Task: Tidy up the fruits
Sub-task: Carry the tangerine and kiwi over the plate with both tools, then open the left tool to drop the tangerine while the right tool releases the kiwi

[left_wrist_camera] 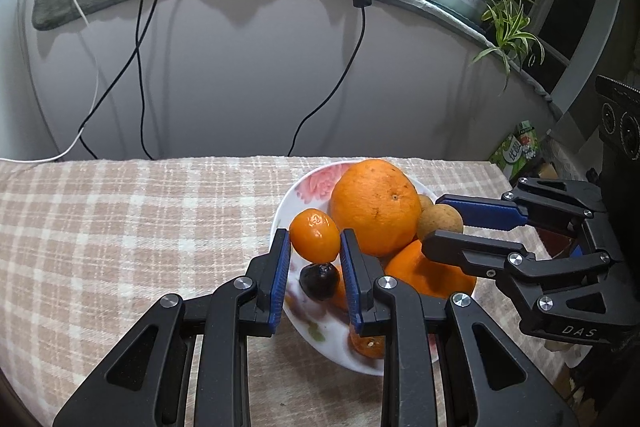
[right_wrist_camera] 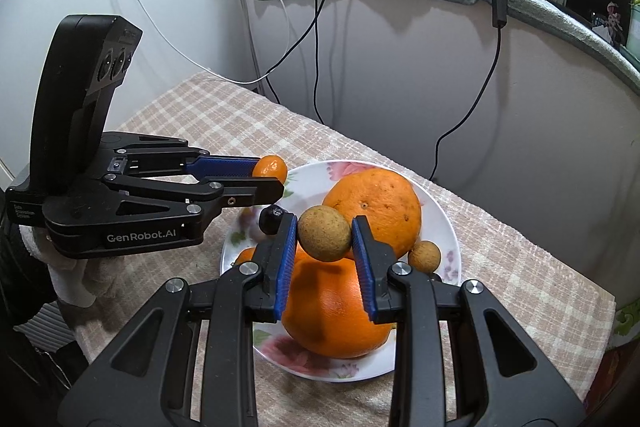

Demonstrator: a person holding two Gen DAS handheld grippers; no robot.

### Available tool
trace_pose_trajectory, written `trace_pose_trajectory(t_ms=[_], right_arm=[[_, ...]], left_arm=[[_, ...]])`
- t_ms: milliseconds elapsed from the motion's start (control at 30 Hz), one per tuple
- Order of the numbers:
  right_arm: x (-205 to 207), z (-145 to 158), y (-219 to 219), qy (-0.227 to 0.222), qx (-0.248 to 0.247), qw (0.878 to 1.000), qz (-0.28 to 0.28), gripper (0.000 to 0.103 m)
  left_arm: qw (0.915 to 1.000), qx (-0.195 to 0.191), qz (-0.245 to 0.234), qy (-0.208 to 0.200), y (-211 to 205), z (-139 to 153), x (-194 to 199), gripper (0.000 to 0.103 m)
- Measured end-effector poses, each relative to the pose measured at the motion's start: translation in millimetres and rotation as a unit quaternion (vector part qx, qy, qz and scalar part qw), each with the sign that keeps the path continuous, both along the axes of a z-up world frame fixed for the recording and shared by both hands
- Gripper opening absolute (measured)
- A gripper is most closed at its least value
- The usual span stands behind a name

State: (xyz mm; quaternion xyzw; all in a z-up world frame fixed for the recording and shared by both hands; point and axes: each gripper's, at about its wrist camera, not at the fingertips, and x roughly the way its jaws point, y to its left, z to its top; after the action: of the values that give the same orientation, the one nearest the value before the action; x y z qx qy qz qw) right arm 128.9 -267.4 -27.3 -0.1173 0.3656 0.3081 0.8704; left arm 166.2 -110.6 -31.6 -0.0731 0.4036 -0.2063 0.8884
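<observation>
Left wrist: left gripper [left_wrist_camera: 315,243] clamps kumquat [left_wrist_camera: 314,235]; right gripper [right_wrist_camera: 325,241] clamps longan [right_wrist_camera: 324,233].

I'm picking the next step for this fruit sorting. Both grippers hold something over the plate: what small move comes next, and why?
Probably lift both straight up a little. The left hand-held gripper is shut on a kumquat, the right hand-held gripper on a longan, and both fruits hang close above the oranges and dark fruit on the plate. Rising first should avoid knocking them.

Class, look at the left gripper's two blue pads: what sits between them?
A small orange fruit, pinched between the left gripper pads above the plate; the left wrist view shows it best.
</observation>
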Motion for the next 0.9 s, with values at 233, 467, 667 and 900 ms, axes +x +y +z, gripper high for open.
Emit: trace_pose_trajectory(t_ms=[233,467,667,900], right_arm=[[-1.1,1.1,-2.1,-0.006,0.0,1.0,-0.002,0.029],[-1.5,3.0,-4.9,-0.01,0.0,1.0,-0.004,0.029],[-3.6,5.9,-8.9,-0.02,0.0,1.0,-0.011,0.056],[-5.6,10.5,-11.6,-0.026,0.0,1.0,-0.012,0.074]], left_arm=[[1.0,-0.001,-0.006,-0.004,-1.2,0.5,-1.8,0.024],[0.9999,0.003,-0.008,-0.009,-3.6,2.5,-2.6,0.025],[0.9997,0.011,-0.014,-0.018,-7.9,5.1,-5.6,0.053],[0.9997,0.015,-0.007,-0.017,-7.5,5.4,-5.4,0.069]])
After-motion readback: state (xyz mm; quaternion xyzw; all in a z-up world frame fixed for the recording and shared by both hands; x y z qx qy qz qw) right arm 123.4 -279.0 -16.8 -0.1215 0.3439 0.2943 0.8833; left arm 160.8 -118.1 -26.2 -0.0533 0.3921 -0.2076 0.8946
